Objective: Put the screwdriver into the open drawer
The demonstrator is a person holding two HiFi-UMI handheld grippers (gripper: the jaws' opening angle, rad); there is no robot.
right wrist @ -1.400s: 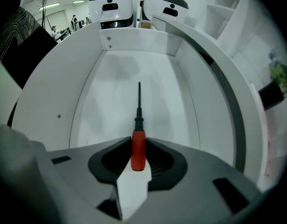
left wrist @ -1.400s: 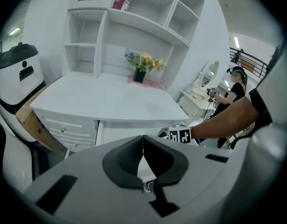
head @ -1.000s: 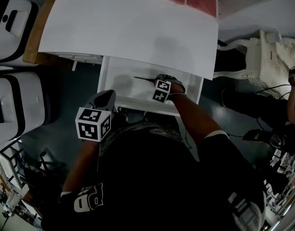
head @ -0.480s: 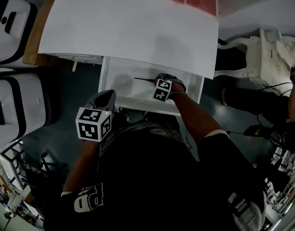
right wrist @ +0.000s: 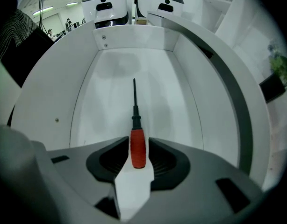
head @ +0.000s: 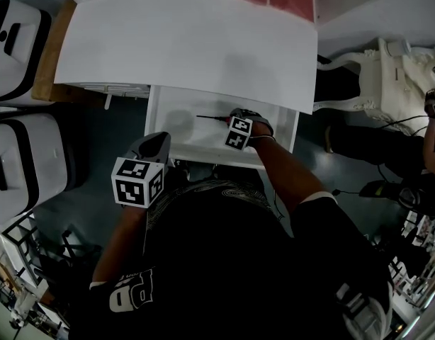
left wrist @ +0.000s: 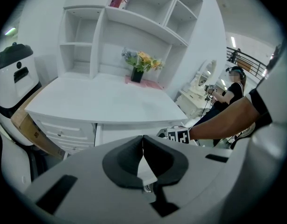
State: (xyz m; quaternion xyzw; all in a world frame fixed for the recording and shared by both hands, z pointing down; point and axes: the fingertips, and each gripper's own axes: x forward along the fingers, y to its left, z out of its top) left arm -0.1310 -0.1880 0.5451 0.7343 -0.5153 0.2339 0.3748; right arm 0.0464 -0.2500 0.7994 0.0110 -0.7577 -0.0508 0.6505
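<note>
Red-handled screwdriver [right wrist: 134, 120] on drawer [right wrist: 101, 101] floor, between right gripper [right wrist: 138, 148] fingers [right wrist: 113, 160], just opened, released.

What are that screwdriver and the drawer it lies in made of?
Screwdriver: handle looks like matte red plastic, evenly coloured; shaft seems dark metal, thin and straight. Drawer: probably painted or laminated board, smooth white with soft sheen and screw heads in its wall.

The screwdriver [right wrist: 137, 147] is red-handled and black-shafted; the drawer [right wrist: 106, 90] is white.
</note>
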